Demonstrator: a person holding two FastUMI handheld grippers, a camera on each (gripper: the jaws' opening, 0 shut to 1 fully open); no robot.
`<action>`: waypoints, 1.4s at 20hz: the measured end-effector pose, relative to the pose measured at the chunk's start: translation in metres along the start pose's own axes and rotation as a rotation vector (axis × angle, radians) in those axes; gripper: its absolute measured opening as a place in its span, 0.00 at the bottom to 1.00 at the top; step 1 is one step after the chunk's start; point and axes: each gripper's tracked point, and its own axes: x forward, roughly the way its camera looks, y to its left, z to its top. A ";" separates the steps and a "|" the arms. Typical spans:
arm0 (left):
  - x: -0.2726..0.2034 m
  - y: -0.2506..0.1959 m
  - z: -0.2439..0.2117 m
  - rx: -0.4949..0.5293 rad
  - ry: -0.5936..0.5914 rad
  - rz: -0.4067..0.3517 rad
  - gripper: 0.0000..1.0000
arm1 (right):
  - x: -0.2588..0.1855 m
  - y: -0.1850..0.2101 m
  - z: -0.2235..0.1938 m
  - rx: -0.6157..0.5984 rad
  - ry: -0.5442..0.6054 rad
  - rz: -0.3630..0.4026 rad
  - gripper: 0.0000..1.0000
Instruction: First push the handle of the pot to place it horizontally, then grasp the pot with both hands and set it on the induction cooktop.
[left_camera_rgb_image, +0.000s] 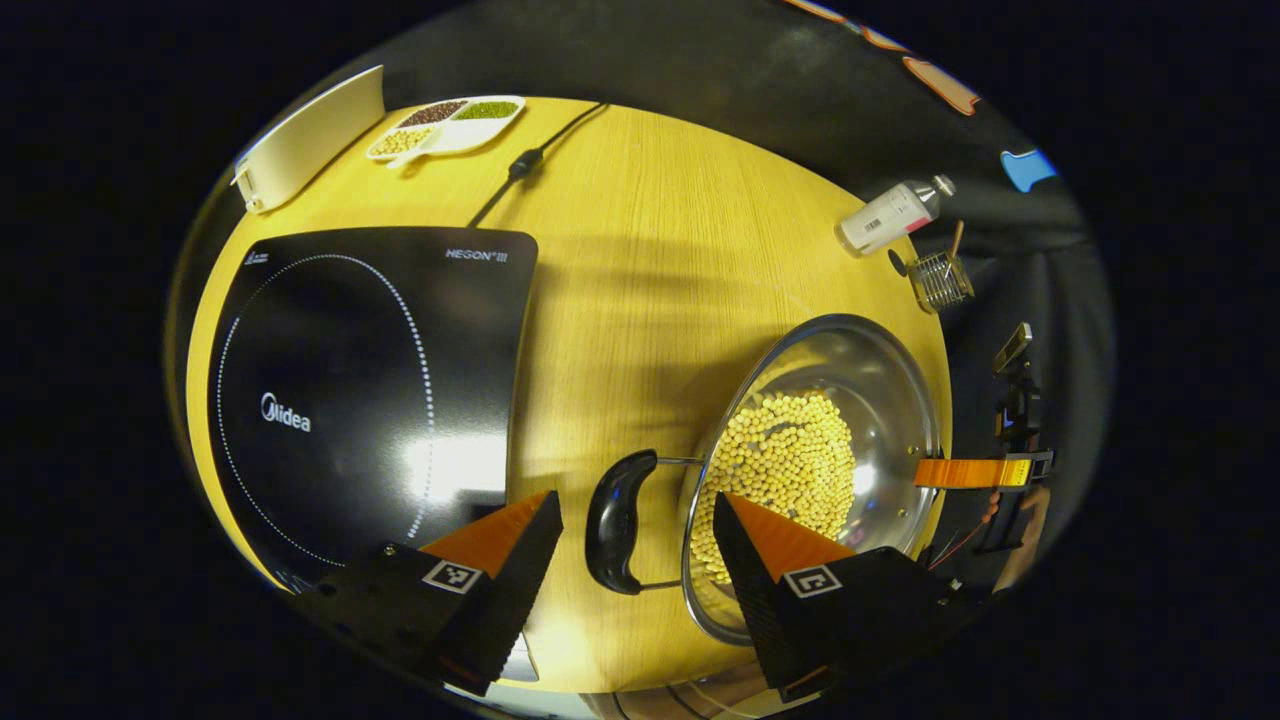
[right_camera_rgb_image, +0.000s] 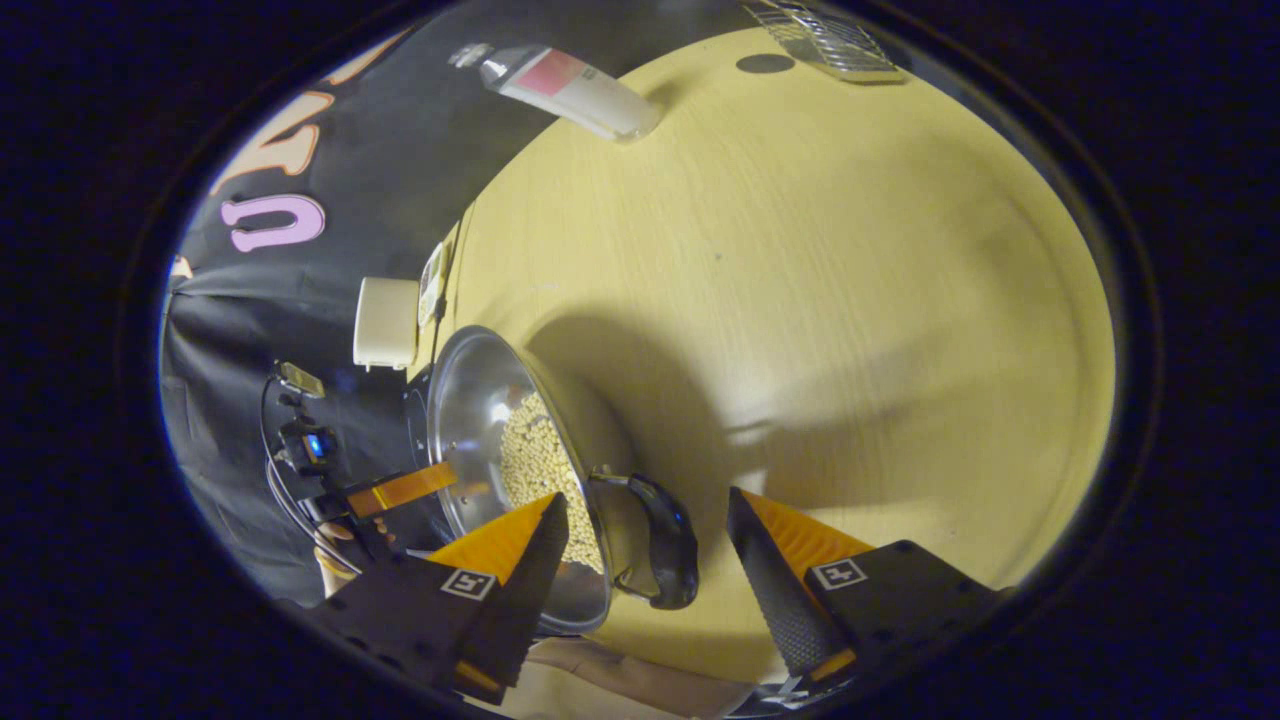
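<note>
Handles are bracketed on both sides: the pot (left_camera_rgb_image: 820, 450) on the table (left_camera_rgb_image: 650, 250) sits beside the induction cooktop (left_camera_rgb_image: 370, 400), its near handle (left_camera_rgb_image: 615, 520) between the spread left gripper (left_camera_rgb_image: 637, 530), its far handle (right_camera_rgb_image: 665, 540) between the spread right gripper (right_camera_rgb_image: 645, 530).

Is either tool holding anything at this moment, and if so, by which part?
Nothing is held. The left tool and the right tool are open, each straddling a handle of the pot without pressing it.

Wedge claw fingers (left_camera_rgb_image: 500, 560), ridged inner faces, square markers.
</note>
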 end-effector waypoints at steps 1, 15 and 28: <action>0.003 -0.001 0.000 -0.001 0.011 -0.001 0.94 | 0.004 -0.001 -0.002 0.002 0.010 -0.002 0.88; 0.020 0.006 -0.009 0.014 0.097 0.046 0.64 | 0.019 -0.001 -0.003 -0.046 0.016 -0.016 0.50; 0.025 0.006 -0.006 0.102 0.066 0.030 0.60 | -0.035 -0.011 -0.020 -0.080 -0.069 -0.087 0.45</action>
